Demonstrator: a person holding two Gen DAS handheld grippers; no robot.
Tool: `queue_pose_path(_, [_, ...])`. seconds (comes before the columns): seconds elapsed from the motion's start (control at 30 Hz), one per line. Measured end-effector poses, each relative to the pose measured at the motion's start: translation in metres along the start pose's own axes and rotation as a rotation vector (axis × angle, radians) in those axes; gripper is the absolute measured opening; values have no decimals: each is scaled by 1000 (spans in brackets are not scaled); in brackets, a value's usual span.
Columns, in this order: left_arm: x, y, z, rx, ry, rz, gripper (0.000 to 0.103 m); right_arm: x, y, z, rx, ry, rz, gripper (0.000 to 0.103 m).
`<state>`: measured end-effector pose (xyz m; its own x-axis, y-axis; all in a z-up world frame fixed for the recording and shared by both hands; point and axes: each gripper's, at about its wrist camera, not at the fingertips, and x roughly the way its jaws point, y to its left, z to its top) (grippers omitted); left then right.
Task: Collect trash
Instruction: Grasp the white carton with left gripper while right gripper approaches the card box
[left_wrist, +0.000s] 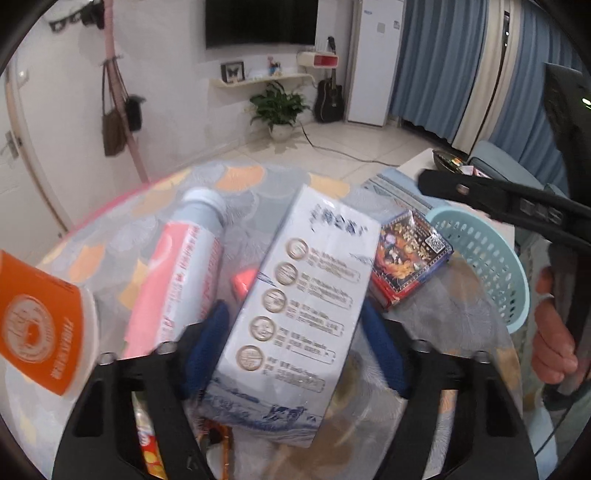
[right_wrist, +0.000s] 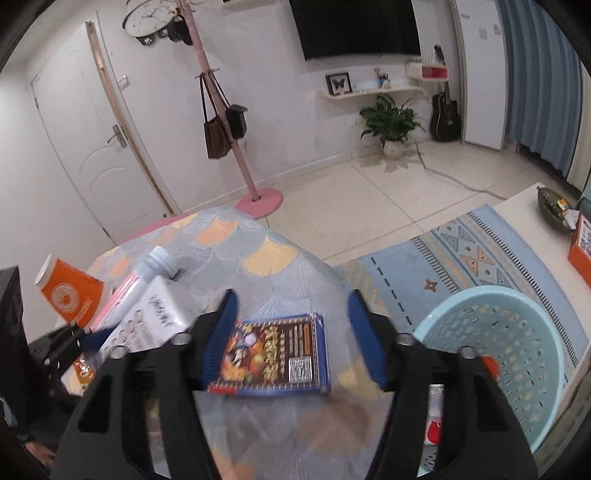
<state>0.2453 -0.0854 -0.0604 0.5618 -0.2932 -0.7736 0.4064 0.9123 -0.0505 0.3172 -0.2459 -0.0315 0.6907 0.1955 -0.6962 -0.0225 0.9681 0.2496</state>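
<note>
Left wrist view first: the left gripper has its blue pads on both sides of a white milk carton lying on the table. The pads sit tight against the carton's sides, so it looks pinched. Left of the carton, touching it, lies a pink and white bottle with a pale cap pointing away. An orange paper cup is at the far left edge, on its side. Right of the carton there's a small colourful snack box, flat on the floral tablecloth, and past that a light blue plastic basket at the table's right edge. The right gripper pokes in from the right with a hand below it.

Right wrist view: the right gripper is spread around the snack box. Its left pad is right at the box's edge, while the right pad stands clear of it, so no squeeze there. The basket sits just right of the gripper, with something red and white inside, too blurry to identify. The carton, the bottle and the cup are off to the left.
</note>
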Motion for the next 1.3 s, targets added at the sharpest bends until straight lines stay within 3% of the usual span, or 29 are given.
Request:
queue_pose_path(0.1, [-3, -1, -2, 0, -9, 0, 57, 15, 2, 5, -16, 29, -1, 37])
queue_pose_path(0.4, [-43, 4, -9, -51, -70, -40, 54, 44, 12, 3, -50, 156, 19, 37])
queue_pose_path(0.83, [-85, 19, -69, -119, -66, -18, 54, 2, 43, -59, -131, 237, 139, 38])
queue_pose_path(0.9, [-88, 20, -81, -134, -58, -13, 54, -1, 52, -65, -155, 237, 136, 43])
queue_pose_path(1.0, [-85, 26, -92, -169, -45, -7, 54, -2, 65, -68, -169, 212, 86, 68])
queue_pose_path(1.3, [-94, 27, -100, -196, -72, -4, 54, 22, 83, -64, -144, 202, -54, 69])
